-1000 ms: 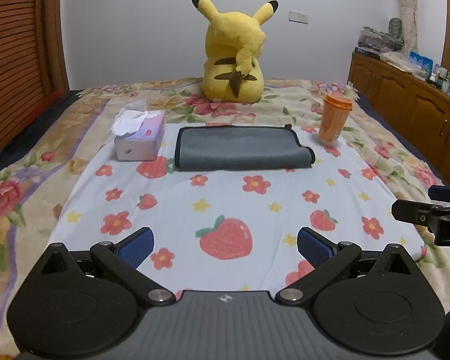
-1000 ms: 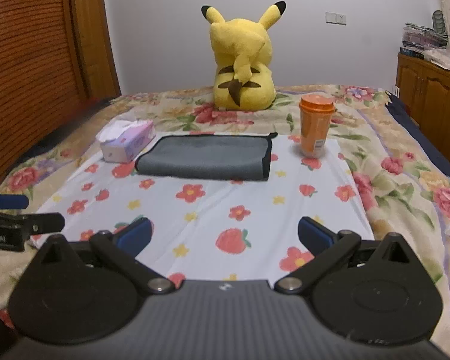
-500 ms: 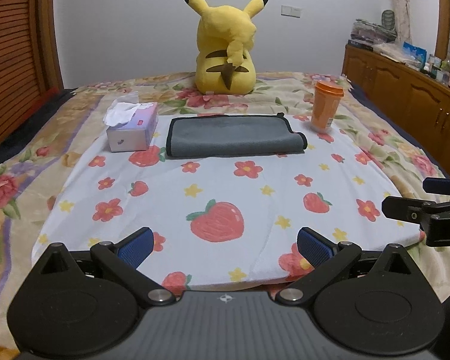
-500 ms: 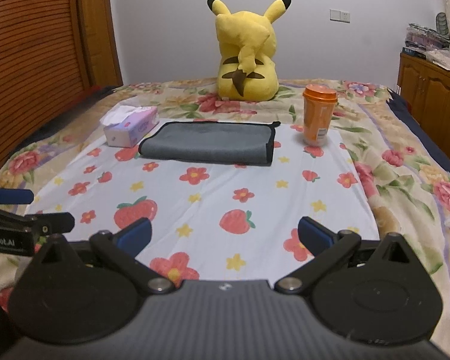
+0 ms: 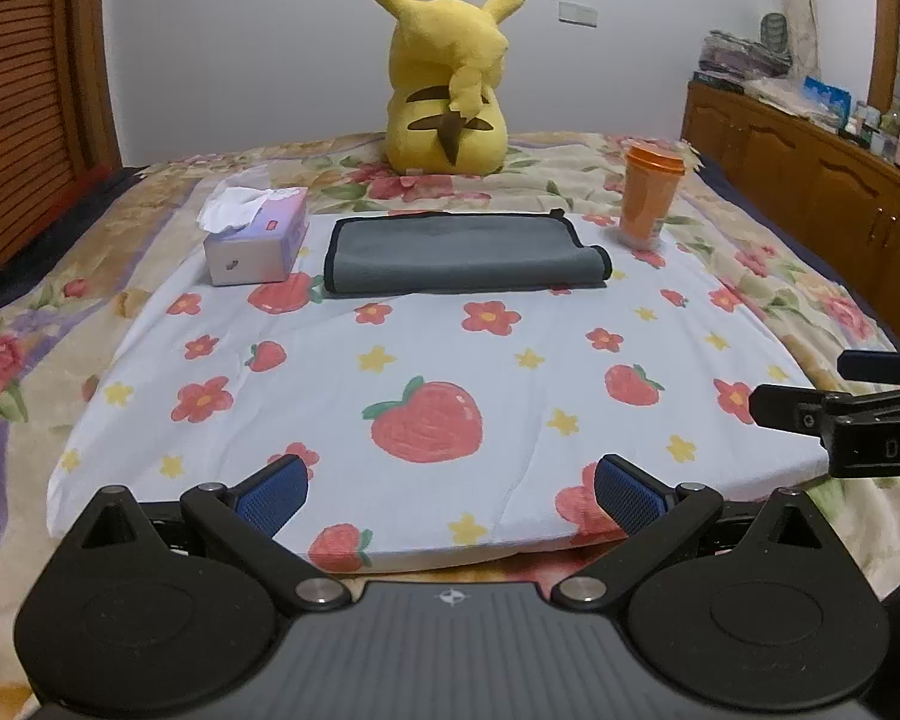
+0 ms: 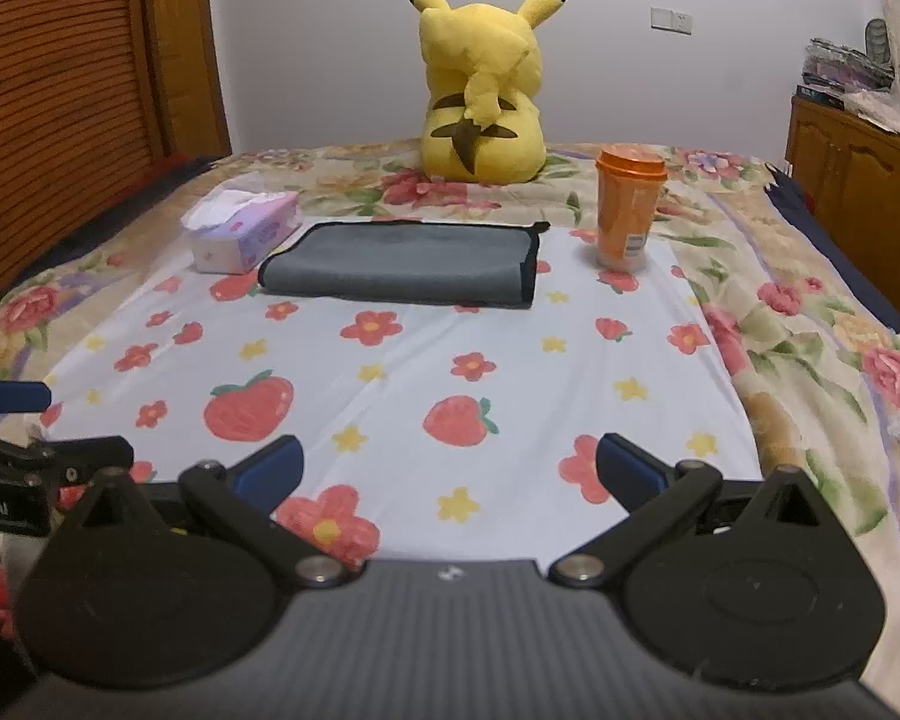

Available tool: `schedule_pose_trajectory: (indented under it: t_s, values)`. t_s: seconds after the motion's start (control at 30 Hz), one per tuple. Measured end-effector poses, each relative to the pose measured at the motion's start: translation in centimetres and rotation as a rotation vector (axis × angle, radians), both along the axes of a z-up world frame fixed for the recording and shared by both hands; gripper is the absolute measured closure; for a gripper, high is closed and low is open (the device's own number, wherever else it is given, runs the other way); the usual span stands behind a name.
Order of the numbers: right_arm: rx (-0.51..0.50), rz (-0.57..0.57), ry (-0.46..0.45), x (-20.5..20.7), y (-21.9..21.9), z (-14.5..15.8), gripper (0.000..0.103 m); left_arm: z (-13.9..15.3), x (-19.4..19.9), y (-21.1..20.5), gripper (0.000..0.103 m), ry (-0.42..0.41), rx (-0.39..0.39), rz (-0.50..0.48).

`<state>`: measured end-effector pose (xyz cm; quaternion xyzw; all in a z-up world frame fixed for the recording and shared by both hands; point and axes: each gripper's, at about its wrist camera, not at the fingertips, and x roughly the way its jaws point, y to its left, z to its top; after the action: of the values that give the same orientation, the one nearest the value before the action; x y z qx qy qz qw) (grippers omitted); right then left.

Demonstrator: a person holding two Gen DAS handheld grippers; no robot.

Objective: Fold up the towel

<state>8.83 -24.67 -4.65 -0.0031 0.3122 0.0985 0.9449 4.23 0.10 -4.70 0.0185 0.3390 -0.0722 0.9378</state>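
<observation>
We hold the left gripper (image 5: 447, 495) and right gripper (image 6: 447, 468) with jaws apart and empty, low at the near edge of the mat (image 5: 510, 372). The folded grey towel (image 5: 462, 252) lies flat at the far edge, between tissue box (image 5: 255, 240) and orange cup (image 5: 651, 198), well apart from both grippers, so the task appears finished.

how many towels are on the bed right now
1. The grey towel lies folded at the far end of the strawberry-print sheet, between the tissue box and the orange cup. No others visible.

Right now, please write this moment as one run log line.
towel: folded, on mat, untouched | left gripper: open, empty | right gripper: open, empty | both short of towel
</observation>
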Motion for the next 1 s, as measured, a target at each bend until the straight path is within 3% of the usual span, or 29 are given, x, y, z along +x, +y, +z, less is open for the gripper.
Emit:
schedule_pose_trajectory:
  t_s: [1.0]
  values:
    - [0.024, -0.03, -0.104, -0.8, -0.6, 0.7, 0.0, 1.6, -1.4, 0.3, 0.0, -0.15, 0.025, 0.018]
